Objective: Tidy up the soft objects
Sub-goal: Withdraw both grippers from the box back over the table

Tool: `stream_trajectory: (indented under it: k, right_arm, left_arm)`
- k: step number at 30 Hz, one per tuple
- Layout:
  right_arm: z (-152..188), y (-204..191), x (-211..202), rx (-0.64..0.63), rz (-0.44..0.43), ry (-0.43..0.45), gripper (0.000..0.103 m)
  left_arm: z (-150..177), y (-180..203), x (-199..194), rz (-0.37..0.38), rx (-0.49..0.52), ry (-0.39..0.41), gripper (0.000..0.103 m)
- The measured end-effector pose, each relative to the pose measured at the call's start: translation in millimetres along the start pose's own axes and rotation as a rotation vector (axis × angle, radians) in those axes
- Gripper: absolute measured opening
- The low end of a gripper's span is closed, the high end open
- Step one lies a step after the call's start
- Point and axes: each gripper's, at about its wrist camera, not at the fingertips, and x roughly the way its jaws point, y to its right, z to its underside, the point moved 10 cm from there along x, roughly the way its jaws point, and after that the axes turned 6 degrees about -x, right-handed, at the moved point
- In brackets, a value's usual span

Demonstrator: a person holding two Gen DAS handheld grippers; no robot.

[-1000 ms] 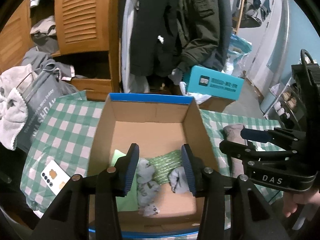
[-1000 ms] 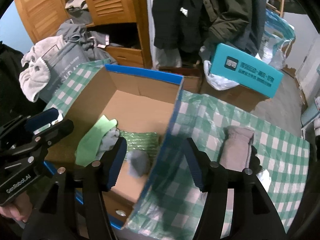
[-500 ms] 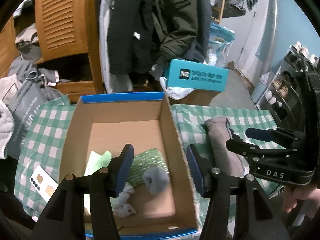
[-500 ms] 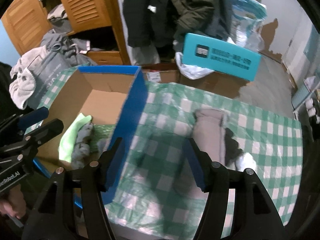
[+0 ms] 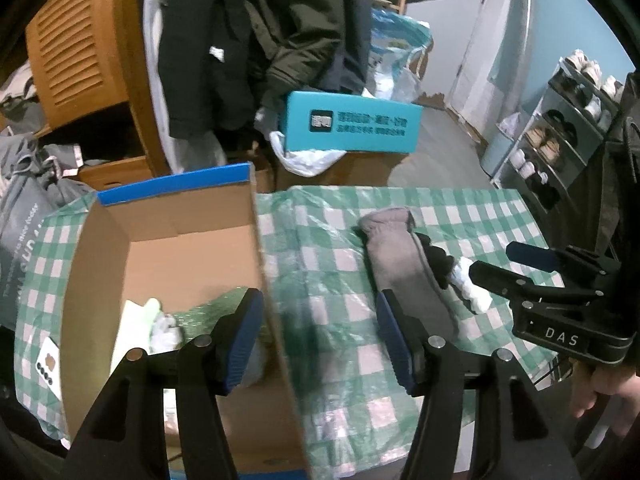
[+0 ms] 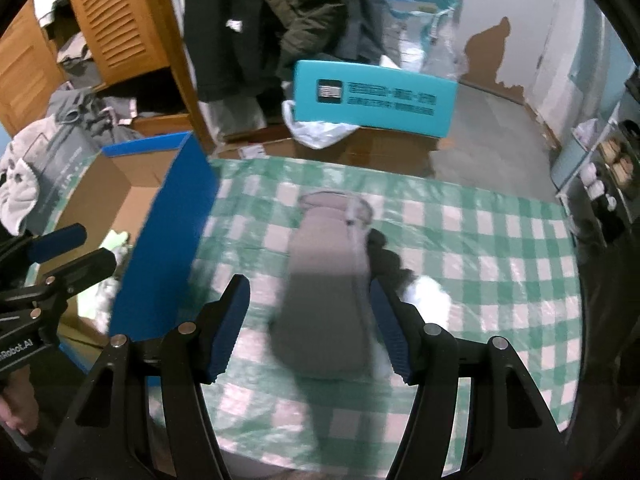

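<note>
A cardboard box (image 5: 168, 248) with blue rims sits on the left of the green checked table; it also shows in the right wrist view (image 6: 168, 248). Inside lie a light green cloth (image 5: 132, 320), a green knitted piece (image 5: 212, 312) and pale socks (image 5: 166, 330). A long grey sock (image 6: 324, 292) lies on the cloth to the right of the box, with a black item (image 6: 386, 264) and a white one (image 6: 428, 294) beside it. My left gripper (image 5: 320, 336) is open and empty over the box's right wall. My right gripper (image 6: 310, 328) is open and empty, straddling the grey sock (image 5: 404, 272) from above.
A teal carton (image 5: 348, 126) rests on boxes beyond the table. Hanging coats (image 5: 248, 40) and a wooden louvred wardrobe (image 5: 76, 44) stand behind. A grey bag (image 5: 24, 216) is at the left. A shoe rack (image 5: 560, 140) stands at the right. A card (image 5: 48, 364) lies at the table's left edge.
Both grippers have swung right, away from the box interior. The right gripper now hangs over the grey sock; the left sits over the box's right wall. Both stay open.
</note>
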Motion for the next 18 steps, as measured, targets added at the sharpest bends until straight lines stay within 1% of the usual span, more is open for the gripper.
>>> stream_trajectory:
  k: [9, 18]
  right_arm:
    - [15, 57, -2, 0.086, 0.046, 0.003, 0.063]
    - [31, 105, 4, 0.178, 0.077, -0.018, 0.064]
  left_arm:
    - [8, 35, 26, 0.031, 0.011, -0.064, 0.060]
    - [12, 59, 51, 0.030, 0.025, -0.113, 0.061]
